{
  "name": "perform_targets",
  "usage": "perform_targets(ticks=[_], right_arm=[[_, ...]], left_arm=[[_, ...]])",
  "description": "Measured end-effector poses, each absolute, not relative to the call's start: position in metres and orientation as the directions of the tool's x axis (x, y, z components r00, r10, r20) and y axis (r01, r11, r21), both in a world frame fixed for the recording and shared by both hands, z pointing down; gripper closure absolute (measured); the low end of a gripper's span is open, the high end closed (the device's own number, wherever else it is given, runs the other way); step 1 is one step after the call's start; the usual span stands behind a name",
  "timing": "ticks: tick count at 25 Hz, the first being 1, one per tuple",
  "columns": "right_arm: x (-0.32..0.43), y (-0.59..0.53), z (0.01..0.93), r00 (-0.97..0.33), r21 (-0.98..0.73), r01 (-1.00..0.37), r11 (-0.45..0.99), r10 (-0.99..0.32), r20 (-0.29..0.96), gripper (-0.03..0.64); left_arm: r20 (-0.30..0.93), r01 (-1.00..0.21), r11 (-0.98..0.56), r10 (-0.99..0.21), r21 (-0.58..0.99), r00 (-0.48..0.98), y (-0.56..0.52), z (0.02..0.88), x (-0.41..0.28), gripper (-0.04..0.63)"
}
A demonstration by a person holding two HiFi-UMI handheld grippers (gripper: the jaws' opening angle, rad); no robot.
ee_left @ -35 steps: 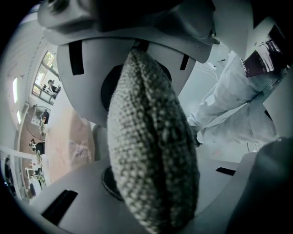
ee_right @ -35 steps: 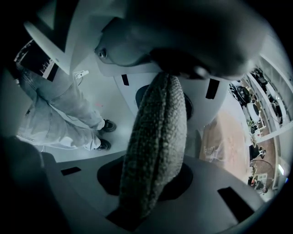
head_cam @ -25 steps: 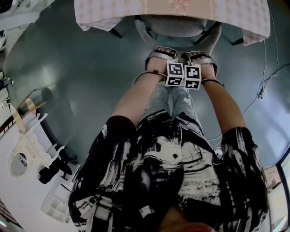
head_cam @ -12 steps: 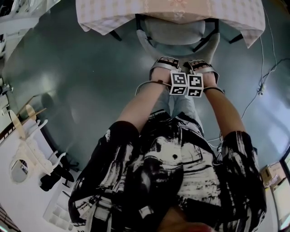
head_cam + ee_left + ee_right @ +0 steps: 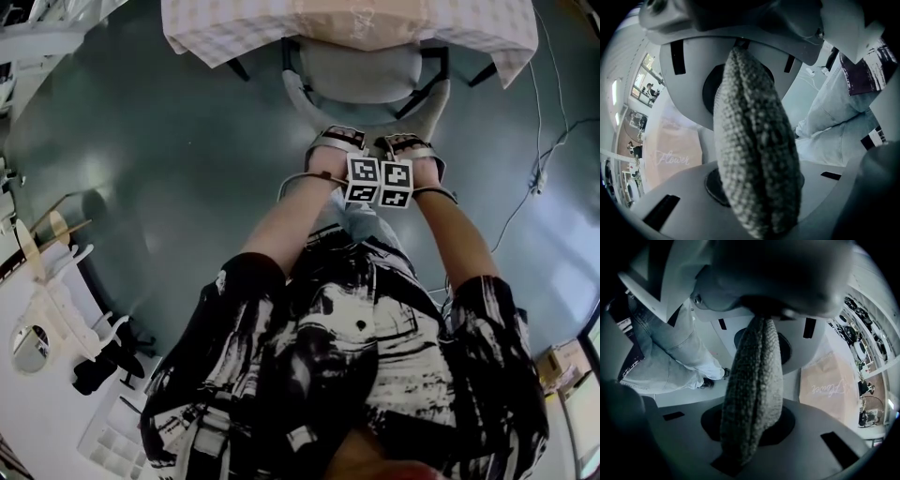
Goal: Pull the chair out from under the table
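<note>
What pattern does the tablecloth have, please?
The tablecloth has pale checks with a pinkish centre; clearest in head view.

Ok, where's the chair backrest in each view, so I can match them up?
Head view: chair backrest at top centre, curving just below the tablecloth.
Left gripper view: the coarse woven ridge down the centre, clamped between the fingers.
Right gripper view: same ridge, centre, clamped between the fingers.
Shared landmark: the tablecloth, its pink "Flower" panel at left and at right in the gripper views.
</note>
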State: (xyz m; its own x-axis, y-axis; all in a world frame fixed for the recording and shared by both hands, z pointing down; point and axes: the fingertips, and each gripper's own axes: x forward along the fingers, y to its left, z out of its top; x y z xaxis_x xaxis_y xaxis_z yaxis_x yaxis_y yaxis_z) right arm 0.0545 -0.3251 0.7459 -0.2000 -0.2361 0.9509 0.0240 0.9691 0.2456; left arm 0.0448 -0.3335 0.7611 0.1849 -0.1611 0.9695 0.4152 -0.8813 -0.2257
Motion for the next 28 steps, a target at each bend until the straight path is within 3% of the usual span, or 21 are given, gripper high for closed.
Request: perform_targets(ticks=[18, 28], right_arm=[[0.053, -0.187, 0.750, -0.219, 0.243, 0.070, 0.967, -0.223, 0.950, 0.563], [0.033, -0.135, 0.753, -0.203, 0.238, 0.020, 0.971, -0.229, 0.952, 0.563]], left_arm=[[0.971, 0.364, -0.906, -0.165, -0.218, 0.172, -0.194, 0.766, 0.043, 0.506], [0.971, 0.407, -0.887, -0.155, -0.219, 0.183, -0.143, 0.768, 0.023, 0.505]])
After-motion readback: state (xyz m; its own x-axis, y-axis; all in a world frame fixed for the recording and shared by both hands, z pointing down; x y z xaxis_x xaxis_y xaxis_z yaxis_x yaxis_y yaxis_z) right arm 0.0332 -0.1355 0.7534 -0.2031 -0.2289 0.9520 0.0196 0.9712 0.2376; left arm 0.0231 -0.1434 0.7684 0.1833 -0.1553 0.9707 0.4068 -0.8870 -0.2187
